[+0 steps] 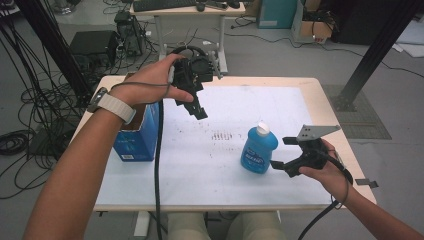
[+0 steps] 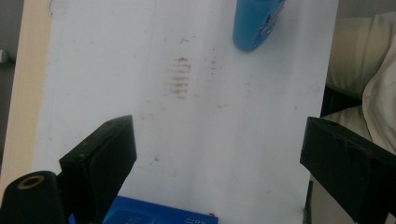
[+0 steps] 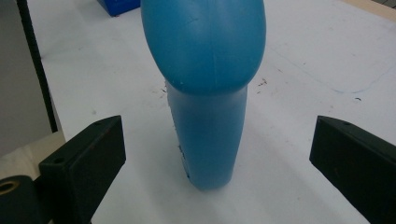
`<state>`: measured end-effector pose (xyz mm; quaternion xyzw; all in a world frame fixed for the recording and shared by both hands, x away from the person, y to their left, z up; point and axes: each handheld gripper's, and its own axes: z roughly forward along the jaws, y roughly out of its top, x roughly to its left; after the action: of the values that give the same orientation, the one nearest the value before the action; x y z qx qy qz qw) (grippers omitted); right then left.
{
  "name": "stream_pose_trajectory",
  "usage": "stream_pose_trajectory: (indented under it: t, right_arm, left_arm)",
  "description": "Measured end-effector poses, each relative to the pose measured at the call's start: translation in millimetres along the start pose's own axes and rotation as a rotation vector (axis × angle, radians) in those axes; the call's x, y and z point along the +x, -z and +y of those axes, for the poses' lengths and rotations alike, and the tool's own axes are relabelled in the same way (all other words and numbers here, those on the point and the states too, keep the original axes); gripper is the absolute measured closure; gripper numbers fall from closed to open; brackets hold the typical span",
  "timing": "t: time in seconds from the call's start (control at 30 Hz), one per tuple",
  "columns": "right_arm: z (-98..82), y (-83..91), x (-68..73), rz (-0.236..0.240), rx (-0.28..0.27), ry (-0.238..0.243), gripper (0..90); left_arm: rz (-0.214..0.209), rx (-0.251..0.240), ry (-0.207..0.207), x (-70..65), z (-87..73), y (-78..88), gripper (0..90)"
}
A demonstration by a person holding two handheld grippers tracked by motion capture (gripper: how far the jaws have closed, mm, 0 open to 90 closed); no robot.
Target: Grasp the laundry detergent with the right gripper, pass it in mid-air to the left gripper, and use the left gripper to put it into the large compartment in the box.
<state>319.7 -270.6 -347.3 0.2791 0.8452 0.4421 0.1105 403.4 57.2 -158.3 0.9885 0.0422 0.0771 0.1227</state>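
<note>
Both tongs gape empty: right tongs (image 1: 278, 152) beside the upright blue bottle (image 1: 258, 149), left tongs (image 1: 196, 107) raised above the table (image 1: 200, 185).

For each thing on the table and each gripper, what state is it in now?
blue bottle: upright on the table, white cap on, not gripped.
blue box: standing at the table's left edge, top open.
left gripper: open, empty, above the table.
right gripper: open, jaws either side of the bottle, not touching.
</note>
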Motion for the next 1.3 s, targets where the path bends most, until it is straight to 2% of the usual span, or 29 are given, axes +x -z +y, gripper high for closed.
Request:
stream_pose_trajectory:
  t: [1.3]
  right_arm:
    - [1.4, 0.9, 0.3, 0.010, -0.009, 0.002, 3.8]
  left_arm:
    - [-0.001, 0.009, 0.010, 0.5, 0.1, 0.2, 10.9]
